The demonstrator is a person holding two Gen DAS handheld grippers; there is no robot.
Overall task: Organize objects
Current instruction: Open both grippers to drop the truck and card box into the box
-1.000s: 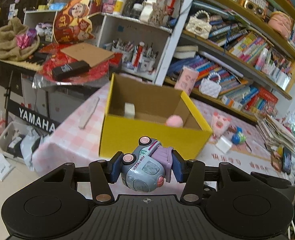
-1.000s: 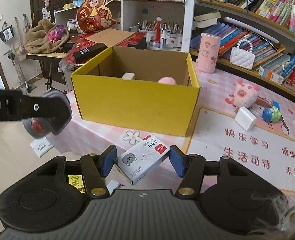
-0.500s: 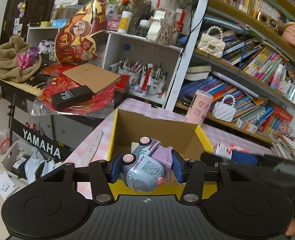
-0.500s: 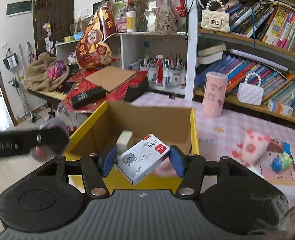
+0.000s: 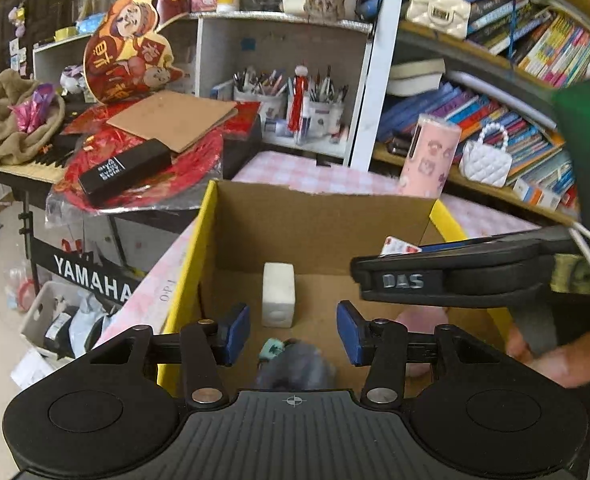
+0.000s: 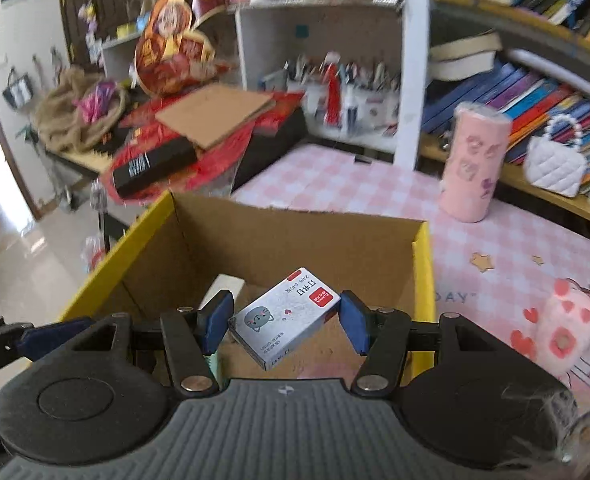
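Two tongs hang over the yellow box (image 5: 209, 240). Left tongs (image 5: 293, 334), jaws closing, grip nothing; a blurred grey-purple toy car (image 5: 295, 368) sits below them inside the box. Right tongs (image 6: 281, 322) clamp a tilted grey staple carton (image 6: 283, 316) with a cat face and red label.

Cluttered home study: bookshelves (image 5: 535, 60), keyboard (image 5: 27, 164)
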